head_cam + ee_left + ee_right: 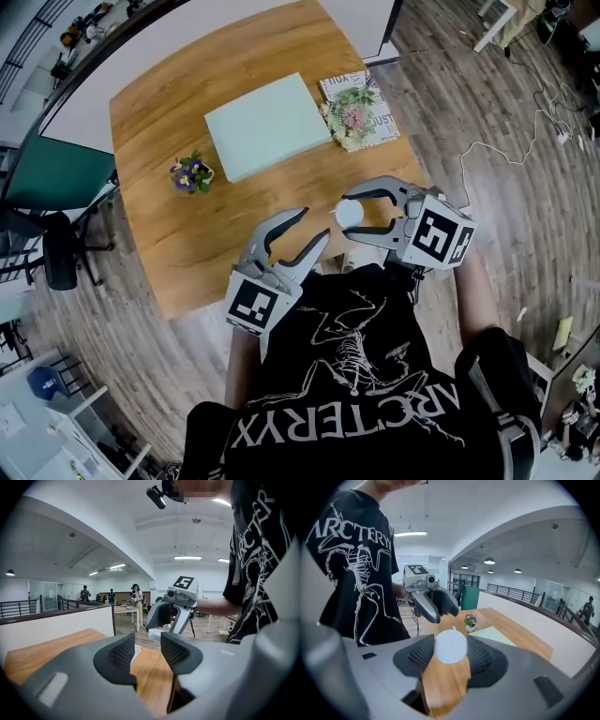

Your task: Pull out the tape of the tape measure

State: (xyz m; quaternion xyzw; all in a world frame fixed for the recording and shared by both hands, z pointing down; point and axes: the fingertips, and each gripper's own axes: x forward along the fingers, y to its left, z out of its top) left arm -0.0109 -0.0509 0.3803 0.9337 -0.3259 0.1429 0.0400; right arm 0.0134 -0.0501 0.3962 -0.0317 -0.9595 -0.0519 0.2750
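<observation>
In the centre of the head view, the right gripper has its jaws closed on the white, round tape measure, holding it above the near edge of the wooden desk. The left gripper, just to its lower left, has its jaws partly apart and empty. The risks: a crooked pull could twist the smooth case out of the right jaws, or the left jaws could close beside the tape's end and miss it.

Head view looks steeply down at the table; gripper views face each other.
</observation>
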